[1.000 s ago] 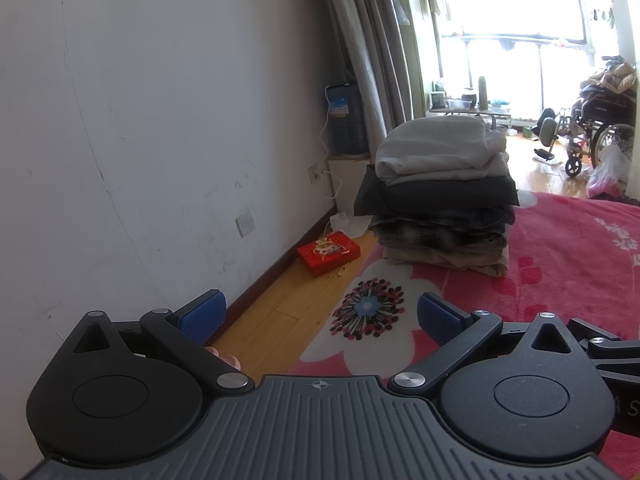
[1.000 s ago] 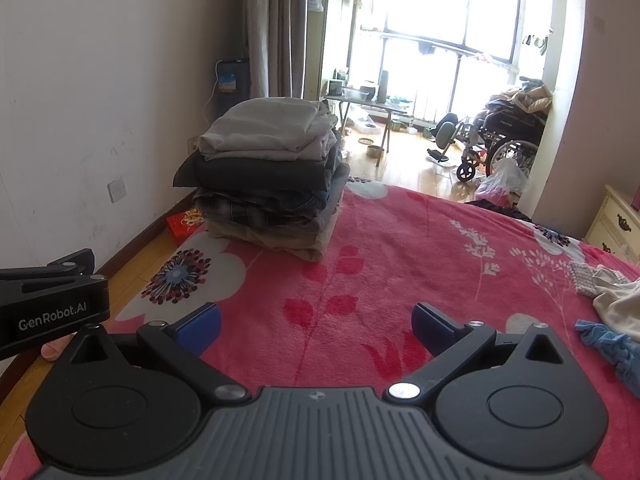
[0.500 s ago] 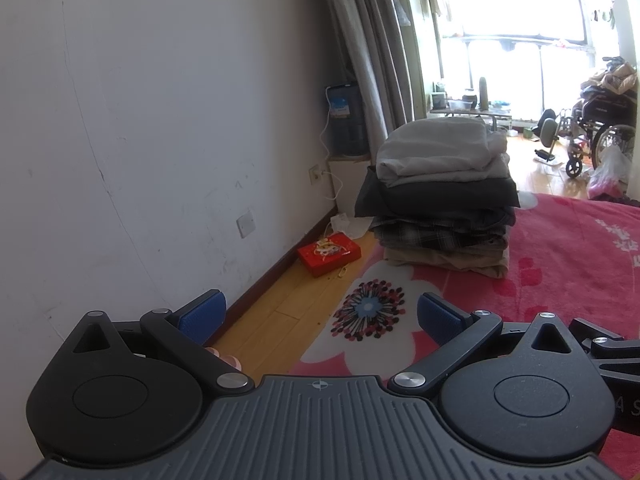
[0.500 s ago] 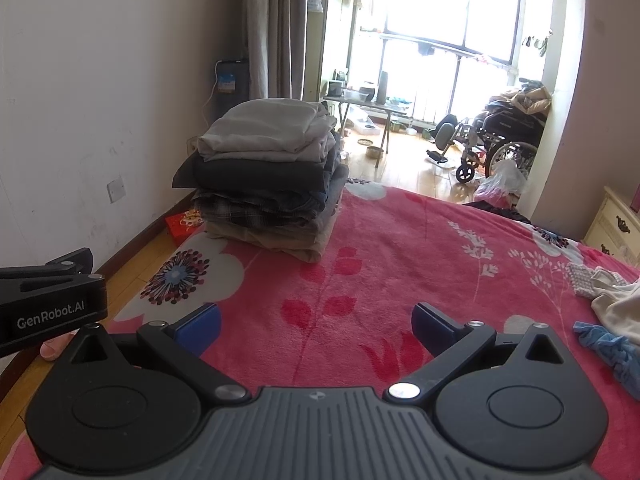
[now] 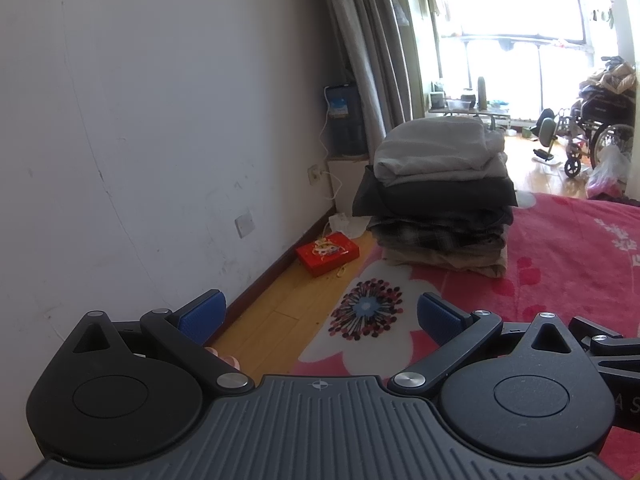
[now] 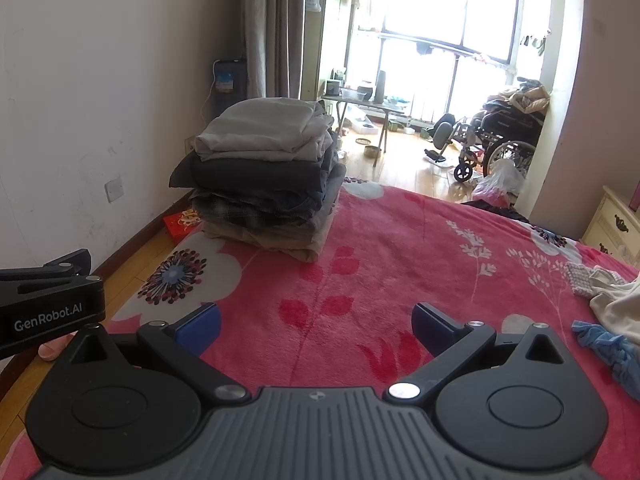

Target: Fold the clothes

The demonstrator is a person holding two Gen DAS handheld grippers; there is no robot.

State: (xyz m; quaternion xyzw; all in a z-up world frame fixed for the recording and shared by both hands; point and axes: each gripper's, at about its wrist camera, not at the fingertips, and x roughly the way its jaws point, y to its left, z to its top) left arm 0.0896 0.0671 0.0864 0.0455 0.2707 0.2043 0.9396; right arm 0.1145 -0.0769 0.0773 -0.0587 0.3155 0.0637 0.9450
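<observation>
Fleecy pink blanket [image 6: 400, 248] bears a squared stack of folded clothes [image 6: 264, 176]; my left tongs [image 5: 320, 316] and right tongs [image 6: 316, 320] gape, empty.

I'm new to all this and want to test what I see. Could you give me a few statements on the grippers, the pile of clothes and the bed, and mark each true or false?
1. Both grippers are open and hold nothing. True: the left gripper and the right gripper have their jaws wide apart.
2. The pile is topped by a dark garment. False: a light grey one lies on top.
3. The pile stands on the blanket near its edge by the wall. True.
4. The red box lies on the bed. False: it lies on the wooden floor by the wall.
5. No unfolded clothes are in sight. False: loose clothes lie at the right.
</observation>
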